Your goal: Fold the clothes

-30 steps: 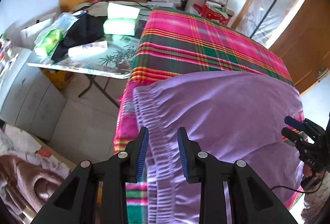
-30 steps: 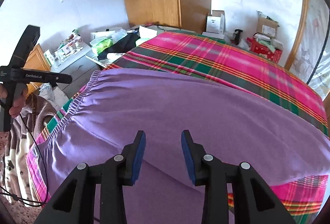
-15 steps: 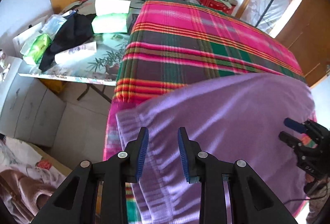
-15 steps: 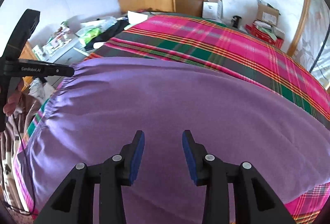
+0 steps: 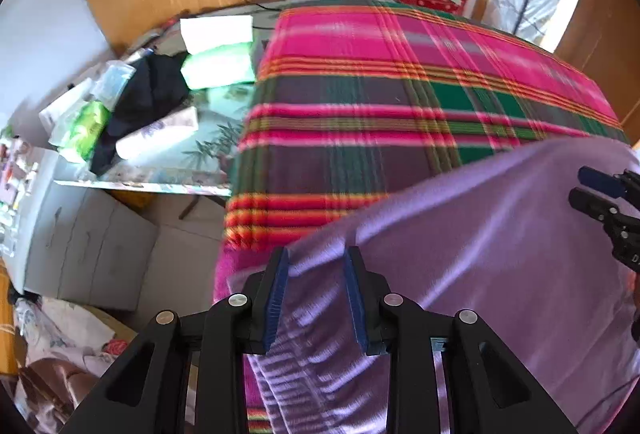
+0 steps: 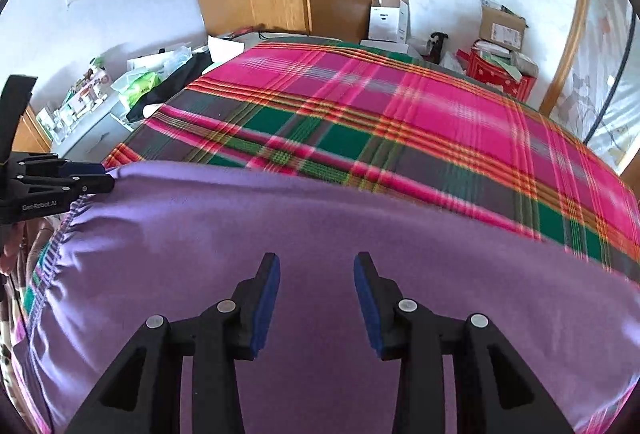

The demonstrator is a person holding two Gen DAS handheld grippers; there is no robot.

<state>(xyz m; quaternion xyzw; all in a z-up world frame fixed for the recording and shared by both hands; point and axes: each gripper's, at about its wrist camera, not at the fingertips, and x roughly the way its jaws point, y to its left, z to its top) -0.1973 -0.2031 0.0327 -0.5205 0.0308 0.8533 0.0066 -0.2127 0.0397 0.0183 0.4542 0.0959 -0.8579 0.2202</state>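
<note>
Two grippers are seen over a purple garment (image 6: 320,254) spread across the near part of a bed covered by a plaid blanket (image 6: 400,114). The left gripper (image 5: 314,290) is set narrow above the gathered waistband (image 5: 304,366) at the garment's corner; cloth appears between its pads, though whether it is pinched cannot be told through the blur. The right gripper (image 6: 316,294) is parted somewhat wider above the smooth middle of the garment, nothing being held. A cluttered bench (image 5: 192,150) is seen beside the bed.
</note>
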